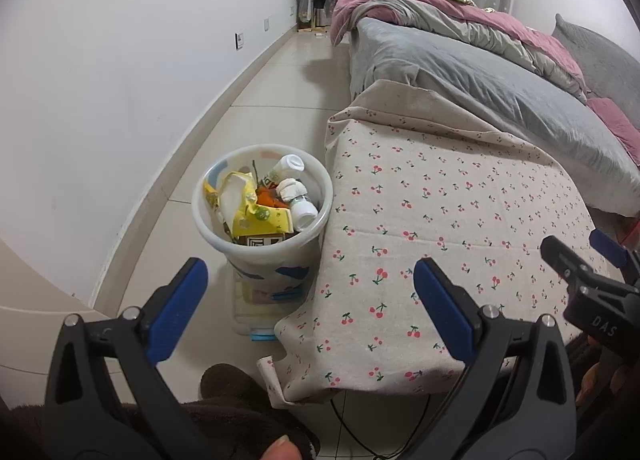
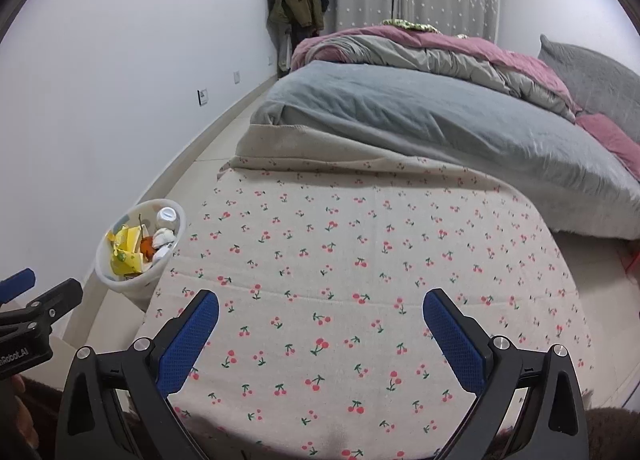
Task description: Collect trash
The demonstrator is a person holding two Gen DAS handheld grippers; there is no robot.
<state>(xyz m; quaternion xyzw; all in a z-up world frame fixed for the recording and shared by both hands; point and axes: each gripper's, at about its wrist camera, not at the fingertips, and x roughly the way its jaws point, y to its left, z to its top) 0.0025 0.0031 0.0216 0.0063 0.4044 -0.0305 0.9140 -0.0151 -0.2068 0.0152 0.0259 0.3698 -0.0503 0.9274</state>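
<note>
A white trash bin [image 1: 262, 220] is shown on the floor, touching the left edge of the cloth-covered desk [image 1: 460, 220], packed with yellow wrappers [image 1: 256, 212] and 2 white bottles [image 1: 298, 196]. The load is judged light and crushable; the stiff rim is the likeliest hold. The left gripper [image 1: 310, 292] and right gripper [image 2: 320, 314] are held wide open and empty. The bin's patterned base is given only by the left view, the desk's bare breadth only by the right.

Even, soft indoor light; faint shadows; sharp focus; strong fisheye bending, dark corners.
</note>
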